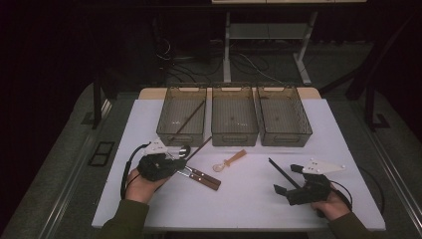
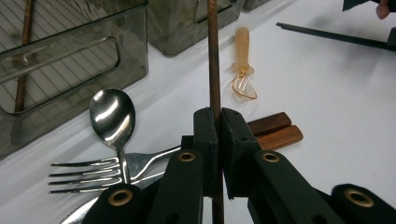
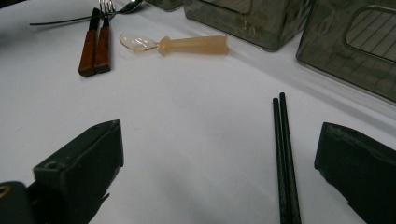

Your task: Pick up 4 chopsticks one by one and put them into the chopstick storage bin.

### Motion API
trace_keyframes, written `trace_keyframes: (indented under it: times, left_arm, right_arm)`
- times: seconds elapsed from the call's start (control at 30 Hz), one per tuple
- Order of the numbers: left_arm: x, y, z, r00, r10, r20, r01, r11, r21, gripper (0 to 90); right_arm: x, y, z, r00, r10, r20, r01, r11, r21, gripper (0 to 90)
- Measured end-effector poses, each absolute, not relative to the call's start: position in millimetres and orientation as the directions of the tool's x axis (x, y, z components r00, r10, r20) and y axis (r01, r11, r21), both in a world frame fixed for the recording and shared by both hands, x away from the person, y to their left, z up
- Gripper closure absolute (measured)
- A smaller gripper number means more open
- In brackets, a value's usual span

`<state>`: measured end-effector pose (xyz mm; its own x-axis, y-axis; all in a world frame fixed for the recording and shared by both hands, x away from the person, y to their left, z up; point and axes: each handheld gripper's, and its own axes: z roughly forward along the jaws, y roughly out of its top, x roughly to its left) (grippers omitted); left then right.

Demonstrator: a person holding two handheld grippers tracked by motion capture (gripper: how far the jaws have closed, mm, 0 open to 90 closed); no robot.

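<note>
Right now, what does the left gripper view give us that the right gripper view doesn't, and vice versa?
Left gripper view: the left hand-held gripper shut on a brown chopstick, plus the steel spoon's bowl and the fork tines.
Right gripper view: the right hand-held gripper open, with the black chopstick pair lying between its jaws.
Both: the translucent plastic spoon, the wooden cutlery handles and the grey bins.

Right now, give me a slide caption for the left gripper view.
Left gripper clamps a brown chopstick above a spoon and fork.
</note>
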<state>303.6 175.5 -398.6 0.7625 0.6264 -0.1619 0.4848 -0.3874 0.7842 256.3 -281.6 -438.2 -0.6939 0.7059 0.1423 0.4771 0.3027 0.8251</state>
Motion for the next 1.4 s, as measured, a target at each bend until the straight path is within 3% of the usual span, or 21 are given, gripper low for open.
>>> trace_keyframes:
  times: [1.4]
  left_arm:
    - [370, 173, -370, 0.708, 0.680, -0.188, 0.478, -0.267, 0.837, 84.3]
  right_arm:
    - [257, -283, -438, -0.686, 0.716, 0.126, 0.470, 0.305, 0.829, 1.4]
